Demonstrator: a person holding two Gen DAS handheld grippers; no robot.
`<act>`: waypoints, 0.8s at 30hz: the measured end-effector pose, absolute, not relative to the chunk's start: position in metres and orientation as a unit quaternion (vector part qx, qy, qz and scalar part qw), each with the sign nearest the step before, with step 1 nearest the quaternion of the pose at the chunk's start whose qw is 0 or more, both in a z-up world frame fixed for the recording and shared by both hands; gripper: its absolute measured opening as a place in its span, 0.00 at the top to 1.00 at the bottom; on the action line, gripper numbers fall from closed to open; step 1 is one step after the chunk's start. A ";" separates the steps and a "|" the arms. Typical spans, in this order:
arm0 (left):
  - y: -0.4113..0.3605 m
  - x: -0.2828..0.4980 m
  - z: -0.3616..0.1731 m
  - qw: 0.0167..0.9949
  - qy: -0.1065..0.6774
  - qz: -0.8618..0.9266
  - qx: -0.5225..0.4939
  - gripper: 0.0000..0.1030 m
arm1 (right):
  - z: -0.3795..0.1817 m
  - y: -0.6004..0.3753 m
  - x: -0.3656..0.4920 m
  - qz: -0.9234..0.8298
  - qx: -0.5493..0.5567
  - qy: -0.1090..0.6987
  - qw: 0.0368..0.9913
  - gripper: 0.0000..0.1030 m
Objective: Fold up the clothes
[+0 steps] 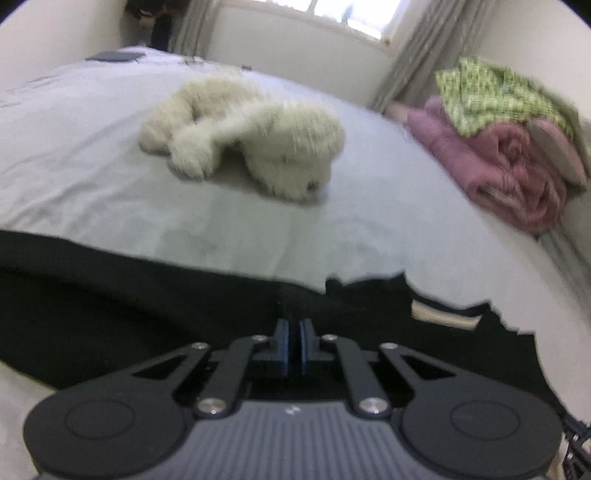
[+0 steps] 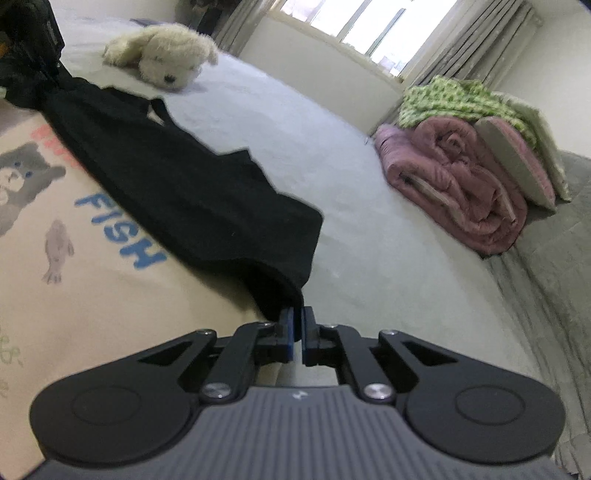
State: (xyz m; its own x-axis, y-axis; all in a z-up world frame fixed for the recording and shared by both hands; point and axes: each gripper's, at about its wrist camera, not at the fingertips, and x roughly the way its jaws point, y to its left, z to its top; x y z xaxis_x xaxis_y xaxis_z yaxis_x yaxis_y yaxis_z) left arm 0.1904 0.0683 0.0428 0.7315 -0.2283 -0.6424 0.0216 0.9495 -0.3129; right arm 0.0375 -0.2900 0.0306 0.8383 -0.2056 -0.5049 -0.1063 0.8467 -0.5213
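A black garment (image 2: pixel 184 192) lies stretched in a long band over a peach cloth (image 2: pixel 74 221) printed with a bear and the word FISH. My right gripper (image 2: pixel 298 314) is shut on the garment's near corner, which hangs from between its blue pads. The far end rises to a dark shape (image 2: pixel 33 33) at the top left, seemingly the other gripper. In the left wrist view my left gripper (image 1: pixel 294 328) is shut, its tips buried in the black garment (image 1: pixel 129 302). A cream label (image 1: pixel 443 314) shows at the garment's edge.
The grey bed sheet (image 2: pixel 369 240) spreads beyond the garment. A white plush dog (image 1: pixel 243 136) lies further back on the bed. A rolled pink quilt (image 2: pixel 454 184) with a green patterned cloth (image 2: pixel 450 96) on top sits at the right, below a curtained window.
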 end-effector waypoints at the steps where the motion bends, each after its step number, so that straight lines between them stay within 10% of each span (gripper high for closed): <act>1: 0.070 0.189 0.046 0.922 0.353 -0.066 -0.145 0.95 | 0.031 -0.288 0.037 -0.027 -0.278 0.279 0.919 0.97; 15: 0.071 0.190 0.023 0.927 0.358 -0.044 -0.105 0.94 | 0.005 -0.274 0.033 -0.014 -0.374 0.314 0.872 0.94; 24: 0.071 0.190 0.021 0.924 0.367 -0.058 -0.094 0.91 | 0.066 -0.309 0.029 0.018 -0.188 0.288 0.939 0.94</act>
State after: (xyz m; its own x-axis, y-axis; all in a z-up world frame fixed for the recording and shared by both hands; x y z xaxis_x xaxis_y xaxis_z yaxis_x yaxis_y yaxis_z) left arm 0.1901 0.0708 0.0212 0.7235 -0.1766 -0.6674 0.0382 0.9755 -0.2168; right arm 0.0290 -0.3092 0.0658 0.8338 -0.0741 -0.5470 -0.1419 0.9289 -0.3421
